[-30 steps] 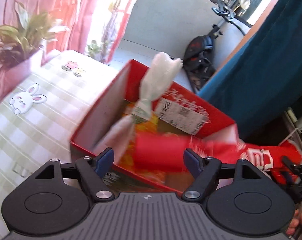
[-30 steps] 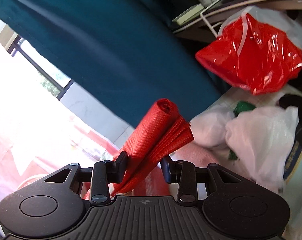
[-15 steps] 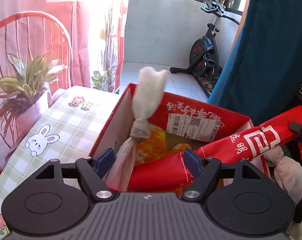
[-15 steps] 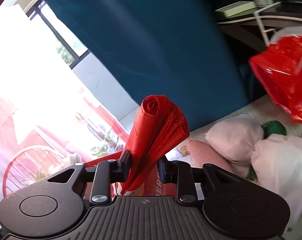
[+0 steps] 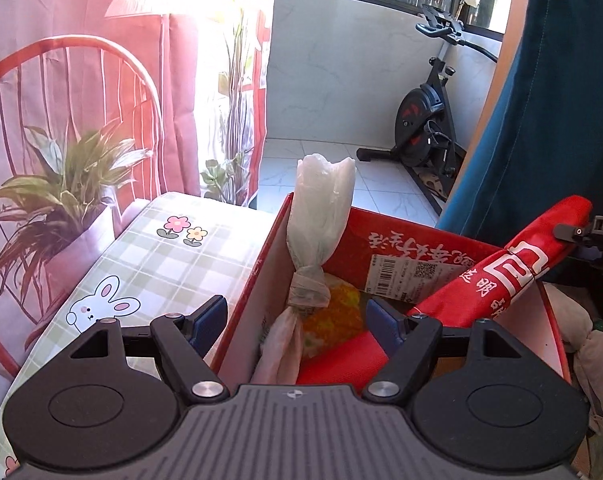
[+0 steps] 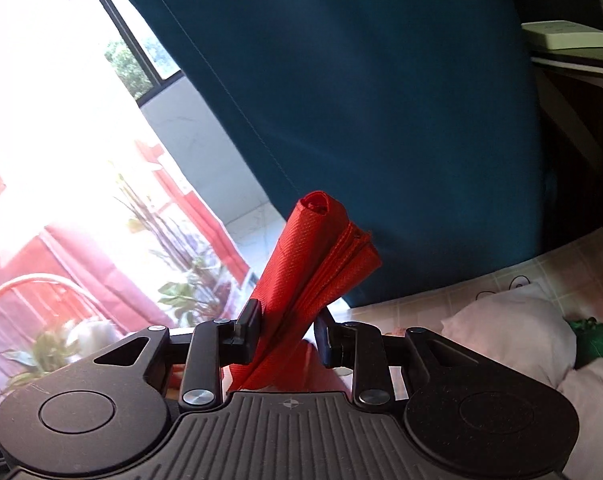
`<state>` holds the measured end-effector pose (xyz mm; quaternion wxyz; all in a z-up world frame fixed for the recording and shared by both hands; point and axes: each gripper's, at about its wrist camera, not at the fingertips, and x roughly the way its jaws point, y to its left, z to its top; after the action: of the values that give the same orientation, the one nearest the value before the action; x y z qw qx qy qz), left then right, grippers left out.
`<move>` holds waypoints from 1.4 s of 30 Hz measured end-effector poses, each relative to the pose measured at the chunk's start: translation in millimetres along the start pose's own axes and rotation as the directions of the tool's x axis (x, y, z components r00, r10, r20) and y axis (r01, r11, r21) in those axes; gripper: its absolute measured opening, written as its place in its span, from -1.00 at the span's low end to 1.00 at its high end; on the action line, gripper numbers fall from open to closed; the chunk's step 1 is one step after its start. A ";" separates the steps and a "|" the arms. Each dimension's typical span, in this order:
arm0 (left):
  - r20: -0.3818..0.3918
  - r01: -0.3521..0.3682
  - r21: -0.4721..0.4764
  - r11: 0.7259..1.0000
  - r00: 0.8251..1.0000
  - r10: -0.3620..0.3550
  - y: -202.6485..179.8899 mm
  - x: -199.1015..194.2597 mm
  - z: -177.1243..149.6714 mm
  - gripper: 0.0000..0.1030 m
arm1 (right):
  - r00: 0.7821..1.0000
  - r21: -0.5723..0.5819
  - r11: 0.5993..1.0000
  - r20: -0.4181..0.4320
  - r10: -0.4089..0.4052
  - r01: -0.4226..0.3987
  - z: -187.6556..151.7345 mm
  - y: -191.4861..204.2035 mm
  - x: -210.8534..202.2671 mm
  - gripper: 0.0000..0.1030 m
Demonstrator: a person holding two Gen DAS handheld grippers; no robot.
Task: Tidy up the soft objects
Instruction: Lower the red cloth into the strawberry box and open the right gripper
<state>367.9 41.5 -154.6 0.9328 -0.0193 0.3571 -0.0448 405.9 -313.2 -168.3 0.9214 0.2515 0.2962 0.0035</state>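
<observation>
Right gripper (image 6: 287,330) clamping a rolled red non-woven bag (image 6: 317,248), roll slanting from the jaws down into the red cardboard box (image 5: 421,240). Left gripper (image 5: 297,320) hanging wide open and empty above the box, looking down on a knotted white plastic bag (image 5: 321,208) standing inside, on the checked tablecloth (image 5: 157,264).

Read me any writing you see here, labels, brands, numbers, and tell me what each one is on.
"DA": white letters on the right gripper body, cut off at the frame edge.
Large white Chinese characters on the red bag: partly folded, not readable in full.
White Chinese characters on the red box inner wall: upside down, not readable.
Shipping label in the box: barcode, QR code, print too small.
Right wrist view: no text.
</observation>
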 end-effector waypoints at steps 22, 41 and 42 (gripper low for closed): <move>-0.003 0.023 0.022 1.000 1.000 -0.022 7.2 -2.7 1.2 0.51 | 0.996 -0.329 0.941 -0.002 -0.085 0.080 -35.2 52.9 -34.8 0.99; -0.008 0.091 0.021 0.996 0.996 -0.090 -27.4 -36.2 -35.4 0.25 | 0.994 -0.411 0.906 0.069 -0.080 0.102 -83.0 29.7 -99.3 0.99; -0.009 0.104 0.022 0.994 0.995 -0.104 -33.8 -39.5 -41.1 0.25 | 0.993 -0.429 0.896 0.069 -0.092 0.113 -86.7 26.0 -105.6 0.99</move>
<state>308.8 11.5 -156.6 0.9280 -0.0271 0.3586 -0.0972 275.1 -266.9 -159.3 0.9598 0.0251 0.2793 0.0147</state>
